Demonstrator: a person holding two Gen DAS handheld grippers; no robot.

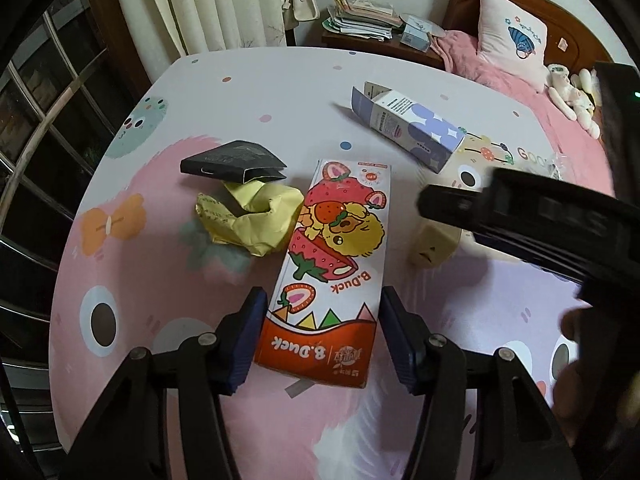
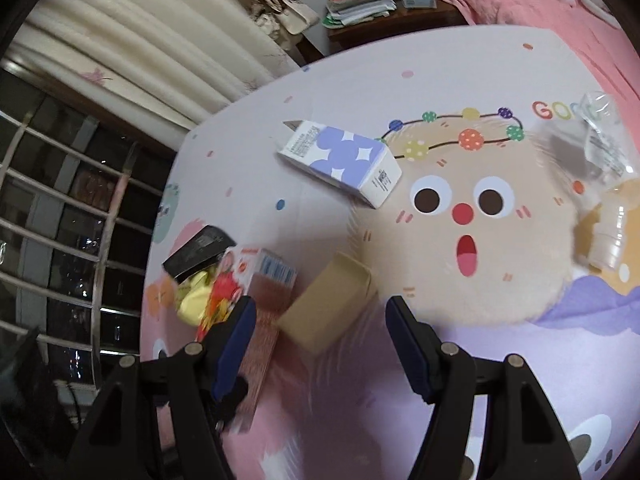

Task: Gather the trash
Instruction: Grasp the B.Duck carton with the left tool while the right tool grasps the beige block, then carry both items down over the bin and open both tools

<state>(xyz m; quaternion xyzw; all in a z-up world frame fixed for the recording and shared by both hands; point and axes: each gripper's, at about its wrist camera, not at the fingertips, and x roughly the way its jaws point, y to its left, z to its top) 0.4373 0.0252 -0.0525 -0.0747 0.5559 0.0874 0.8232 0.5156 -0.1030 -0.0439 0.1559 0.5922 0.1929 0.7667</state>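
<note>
Cartoon-printed cloth in pink, white and lilac is covering the table [image 1: 248, 92], with a barred dark window showing at far left, pale curtains behind, and a nightstand of stacked papers [image 1: 362, 16] plus a pink bed [image 1: 560, 112] lying beyond.

Going from the left of the left wrist view, a flat black packet [image 1: 232, 160] is lying on the cloth, its lower edge overlapping a crumpled yellow paper [image 1: 248, 216]. Just right of that paper, touching it, a long strawberry-and-duck carton [image 1: 336, 256] is stretching toward the camera. The left gripper [image 1: 322, 332] is straddling the carton's near orange end; its blue pads [image 1: 246, 340] are sitting close against both long sides, though a sliver of gap seems to remain, so I cannot tell whether they are pressing. Farther right a small beige box [image 1: 434, 244] is resting on the cloth, and behind it a white box with lilac flowers [image 1: 412, 128] is lying apart from the rest.

In the right wrist view, the right gripper [image 2: 320, 340] is hovering with its fingers standing apart, the beige box [image 2: 330, 304] sitting between and just ahead of them, untouched. At far right a crinkled clear wrapper [image 2: 600, 136] and a pale plastic bottle [image 2: 612, 236] are lying near the table edge.
</note>
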